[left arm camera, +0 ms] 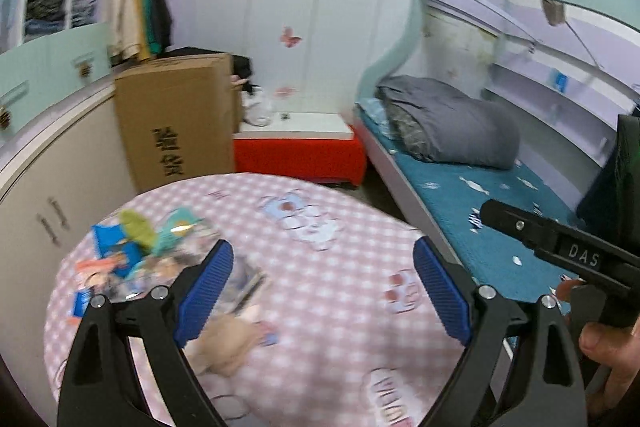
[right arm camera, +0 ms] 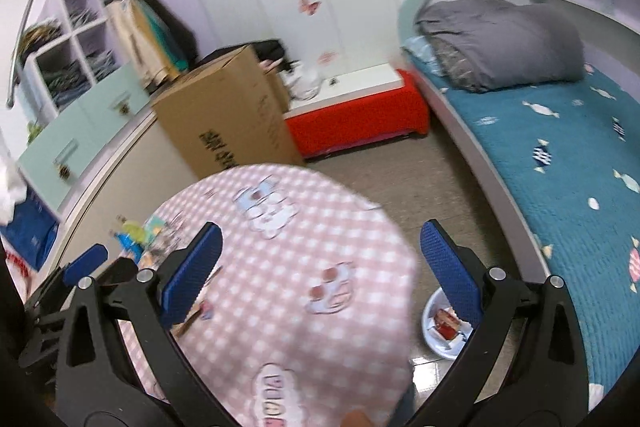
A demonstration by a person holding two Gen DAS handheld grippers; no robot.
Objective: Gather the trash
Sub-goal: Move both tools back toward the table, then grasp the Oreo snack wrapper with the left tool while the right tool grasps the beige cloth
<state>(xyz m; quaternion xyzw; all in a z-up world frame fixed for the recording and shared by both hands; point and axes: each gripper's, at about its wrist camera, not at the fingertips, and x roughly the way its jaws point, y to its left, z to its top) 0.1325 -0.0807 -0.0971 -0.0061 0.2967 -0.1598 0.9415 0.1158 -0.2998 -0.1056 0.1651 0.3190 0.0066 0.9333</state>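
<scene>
Left wrist: the left claw is spread wide and empty above the tabletop; the trash is heaped at its left side. The approach step is judged in hand.

Right wrist: the right claw is likewise released and empty. A basin is seen on the floor. A leftward reach is called for next.

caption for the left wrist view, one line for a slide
Open left claw above a pink checked table with a wrapper pile.

"DAS" on the right tongs, black Chinese characters "验货" on the cardboard box
</scene>
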